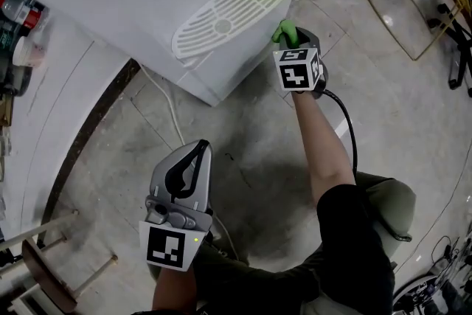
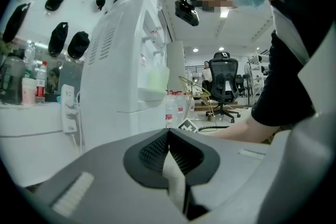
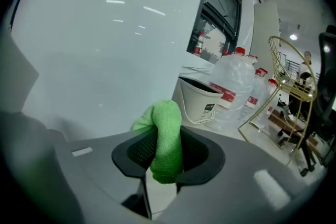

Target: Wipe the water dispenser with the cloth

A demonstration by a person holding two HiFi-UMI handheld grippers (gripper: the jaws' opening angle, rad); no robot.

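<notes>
The white water dispenser (image 1: 147,4) stands on the floor, its drip grille (image 1: 221,18) seen from above. My right gripper (image 1: 289,37) is shut on a green cloth (image 1: 285,32), held low against the dispenser's right side panel (image 3: 105,44). In the right gripper view the folded green cloth (image 3: 165,139) sticks out between the jaws close to that white panel. My left gripper (image 1: 193,151) hangs back over the floor, away from the dispenser, its jaws closed with nothing between them. From the left gripper view the dispenser (image 2: 126,81) shows upright with its taps.
A white bucket (image 3: 202,99) and several water bottles (image 3: 236,86) stand past the dispenser. A gold wire frame (image 1: 409,4) lies on the floor at right. A cable (image 1: 166,103) runs along the floor by a curved white counter (image 1: 51,122). A wooden stool (image 1: 44,277) sits lower left.
</notes>
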